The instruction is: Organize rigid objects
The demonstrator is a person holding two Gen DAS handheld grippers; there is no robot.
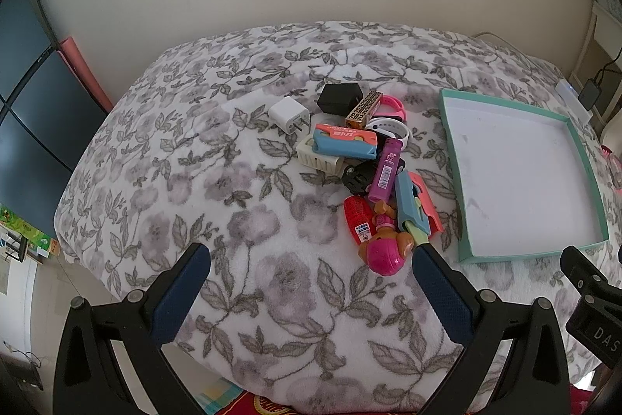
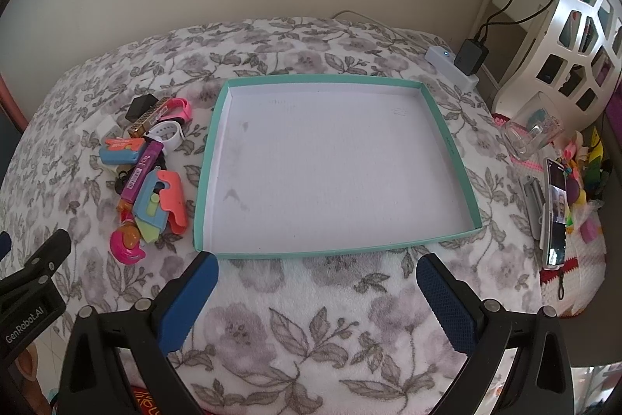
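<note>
A pile of small rigid objects lies on the floral blanket (image 1: 241,212): a white charger (image 1: 289,114), a black adapter (image 1: 339,98), a purple tube (image 1: 385,170), a blue and coral toy (image 1: 416,207), a pink doll head (image 1: 385,253) and pink and white bands. Right of the pile sits a teal-rimmed tray (image 2: 212,142) with a bare white floor. My left gripper (image 1: 311,255) is open, in front of the pile, its right finger beside the doll head. Just short of the tray's near rim, my right gripper (image 2: 317,265) is open with nothing in it.
A white power strip with a black adapter (image 2: 472,59) lies behind the tray. At the right are a clear glass holder (image 2: 532,137), a phone (image 2: 556,216), small toys and a white shelf (image 2: 579,26). A dark cabinet (image 1: 27,96) stands left.
</note>
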